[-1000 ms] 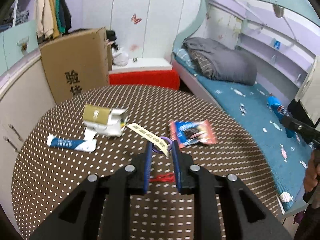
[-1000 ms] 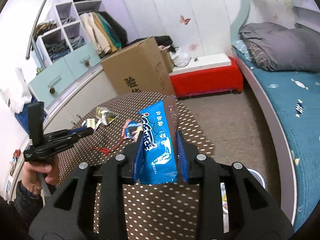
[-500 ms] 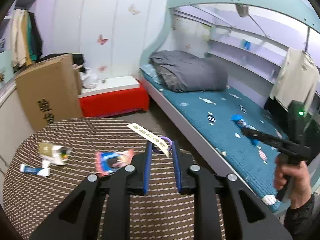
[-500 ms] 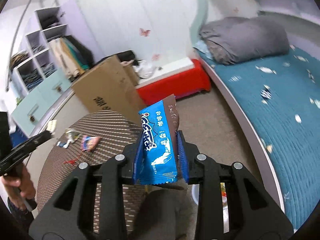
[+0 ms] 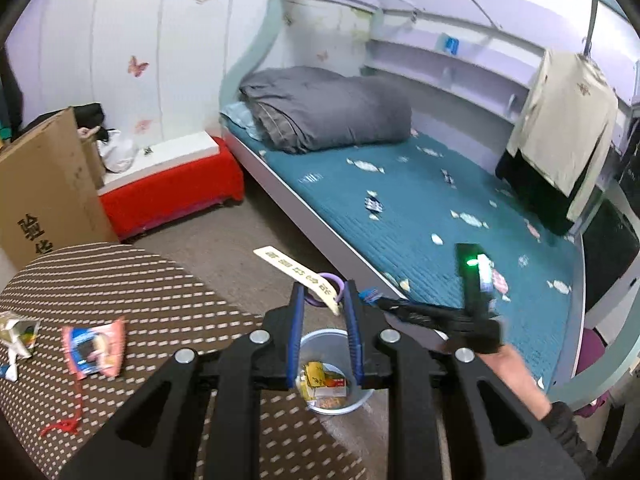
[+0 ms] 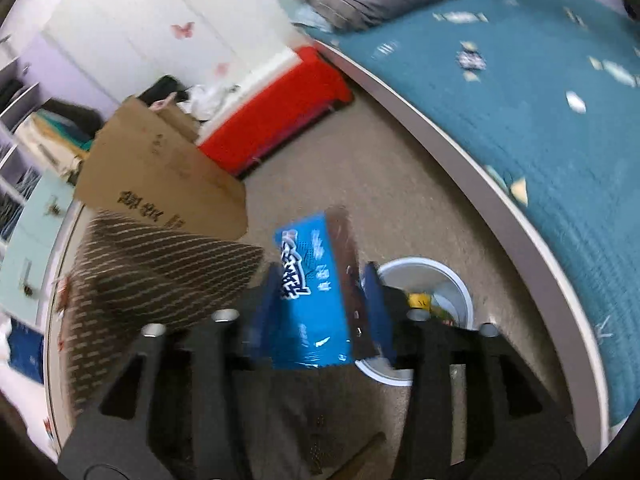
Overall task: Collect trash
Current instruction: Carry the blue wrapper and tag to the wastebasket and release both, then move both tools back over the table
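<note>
Trash bin (image 5: 340, 396) sits on the carpet between the round tabletop (image 5: 168, 292) and the bed (image 5: 420, 208), with some wrappers already inside. Left gripper (image 5: 323, 300) is angled down right over it, fingers nearly closed and pinching a pale paper tag (image 5: 298, 271) with a purple loop (image 5: 334, 283); the tag sticks out up and to the left past the tips. Right gripper (image 6: 320, 280) points steeply down too, with the bin (image 6: 452, 280) just to its right in its own view. Its jaws have just been opening, and the blue snack packet (image 6: 310, 292) stands upright in the gap between the fingers; it's blurry, so I can't really tell if the pads touch it anymore. From the left wrist view you can see the person's right hand (image 5: 508, 368) gripping that tool's handle, dark sleeve at the wrist. Back on the tabletop there's a pink wrapper (image 5: 94, 346), a red string (image 5: 68, 416) and a crumpled carton (image 5: 18, 334).
</note>
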The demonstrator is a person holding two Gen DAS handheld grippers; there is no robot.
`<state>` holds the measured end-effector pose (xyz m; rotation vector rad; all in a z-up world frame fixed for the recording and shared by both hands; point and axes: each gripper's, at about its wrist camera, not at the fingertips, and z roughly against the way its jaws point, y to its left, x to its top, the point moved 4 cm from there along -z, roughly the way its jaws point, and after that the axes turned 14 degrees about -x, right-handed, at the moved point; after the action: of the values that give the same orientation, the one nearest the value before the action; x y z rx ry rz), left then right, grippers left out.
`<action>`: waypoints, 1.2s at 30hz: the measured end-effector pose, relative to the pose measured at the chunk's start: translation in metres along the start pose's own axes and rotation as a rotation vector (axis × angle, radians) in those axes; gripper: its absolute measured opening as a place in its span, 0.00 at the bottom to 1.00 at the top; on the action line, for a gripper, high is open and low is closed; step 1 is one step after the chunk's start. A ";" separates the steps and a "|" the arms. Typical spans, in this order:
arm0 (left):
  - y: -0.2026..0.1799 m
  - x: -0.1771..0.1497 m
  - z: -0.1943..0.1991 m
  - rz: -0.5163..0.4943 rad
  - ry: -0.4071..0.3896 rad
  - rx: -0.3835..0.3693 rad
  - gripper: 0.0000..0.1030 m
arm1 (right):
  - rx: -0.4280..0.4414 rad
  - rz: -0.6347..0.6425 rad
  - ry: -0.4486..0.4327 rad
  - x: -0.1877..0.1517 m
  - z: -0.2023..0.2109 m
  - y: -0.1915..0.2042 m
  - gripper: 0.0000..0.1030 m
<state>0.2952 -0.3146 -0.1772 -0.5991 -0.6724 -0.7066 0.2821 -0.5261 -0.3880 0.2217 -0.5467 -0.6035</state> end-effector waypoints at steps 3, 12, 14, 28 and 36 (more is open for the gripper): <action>-0.007 0.002 -0.032 -0.003 0.050 -0.010 0.19 | -0.026 -0.061 0.046 -0.005 -0.026 -0.022 0.71; -0.015 -0.008 -0.127 0.017 0.241 -0.028 0.19 | 0.000 -0.124 -0.078 -0.002 0.037 -0.059 0.82; -0.012 -0.013 -0.145 0.041 0.282 -0.032 0.19 | 0.006 -0.130 -0.111 0.002 0.056 -0.064 0.84; 0.009 -0.012 -0.136 0.115 0.247 0.070 0.91 | -0.012 -0.113 -0.215 0.005 0.104 -0.046 0.94; -0.002 0.001 -0.083 0.077 0.129 0.068 0.92 | -0.027 -0.066 -0.239 0.005 0.125 -0.015 0.94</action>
<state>0.3226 -0.3732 -0.2288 -0.5098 -0.5490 -0.6424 0.2098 -0.5465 -0.2868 0.1429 -0.7631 -0.7060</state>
